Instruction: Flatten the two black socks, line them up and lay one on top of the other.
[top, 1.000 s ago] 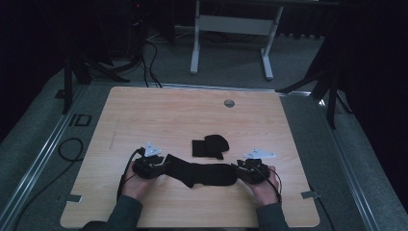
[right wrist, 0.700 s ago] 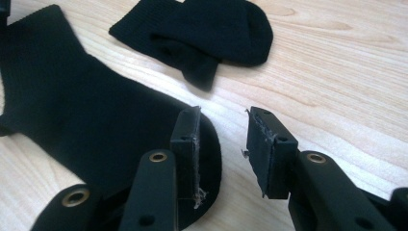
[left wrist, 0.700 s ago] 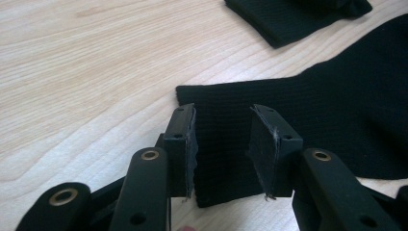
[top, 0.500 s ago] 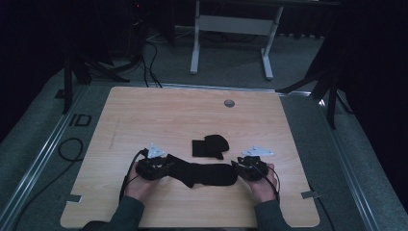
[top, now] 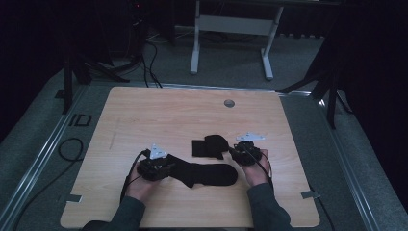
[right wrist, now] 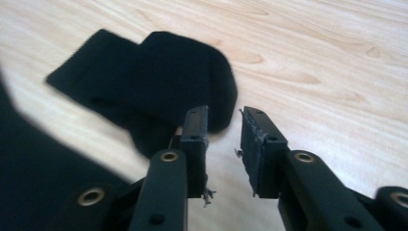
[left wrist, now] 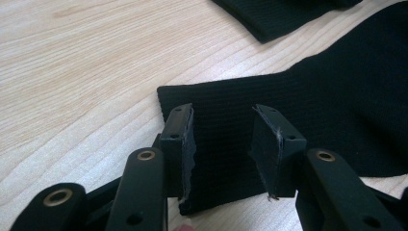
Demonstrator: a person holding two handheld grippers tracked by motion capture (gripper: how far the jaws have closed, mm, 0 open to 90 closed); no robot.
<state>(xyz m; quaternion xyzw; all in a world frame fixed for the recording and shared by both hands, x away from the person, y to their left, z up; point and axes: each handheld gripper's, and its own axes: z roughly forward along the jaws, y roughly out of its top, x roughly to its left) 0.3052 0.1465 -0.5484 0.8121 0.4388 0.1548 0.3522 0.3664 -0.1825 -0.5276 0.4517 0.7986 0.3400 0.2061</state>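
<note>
Handling: long black sock (top: 202, 174) looks soft, light, floppy on the tabletop (top: 159, 115)
Grip spot: cuff edge
Left gripper (left wrist: 223, 142): jaws released, opening, straddling cuff
Right gripper (right wrist: 223, 144): jaws parted, closing, empty, near folded sock (right wrist: 159, 86)

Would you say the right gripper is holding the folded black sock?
No, the right gripper stands open just short of the folded sock, with bare table between its jaws.

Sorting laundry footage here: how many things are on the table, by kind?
Black socks: 2, one laid out long, one folded
Hand-held tongs: 2, left and right
Total: 4
</note>
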